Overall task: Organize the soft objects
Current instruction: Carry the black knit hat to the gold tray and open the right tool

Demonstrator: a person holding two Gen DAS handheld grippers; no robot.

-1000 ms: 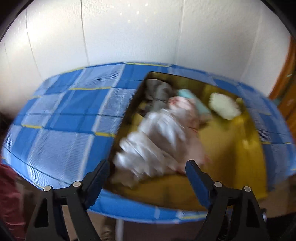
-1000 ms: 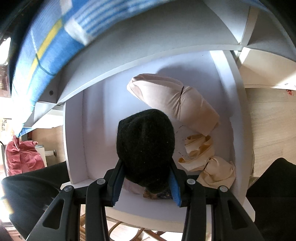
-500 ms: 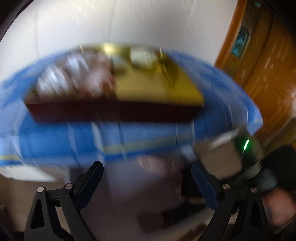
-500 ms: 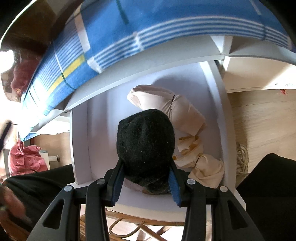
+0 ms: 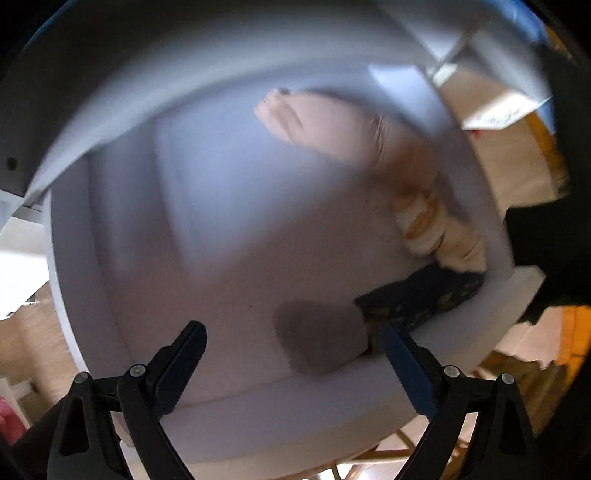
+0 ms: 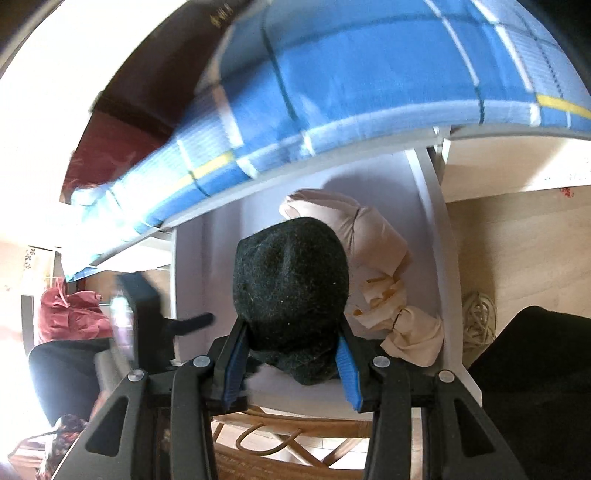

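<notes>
Right tool (image 6: 291, 363) clenched on a black knit hat (image 6: 291, 284) — left tool (image 5: 295, 358) spread wide, nothing between its fingers, above the white drawer (image 5: 229, 229).

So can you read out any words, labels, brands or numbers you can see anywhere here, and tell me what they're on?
No text can be read in either view.
White sheet at the upper right of the left wrist view: small dark marks, too blurred to read.
Dark red box on the blue checked cloth: gold marks on its edge, too small and blurred to read.
Black knit hat in the right gripper: no label shows.
</notes>
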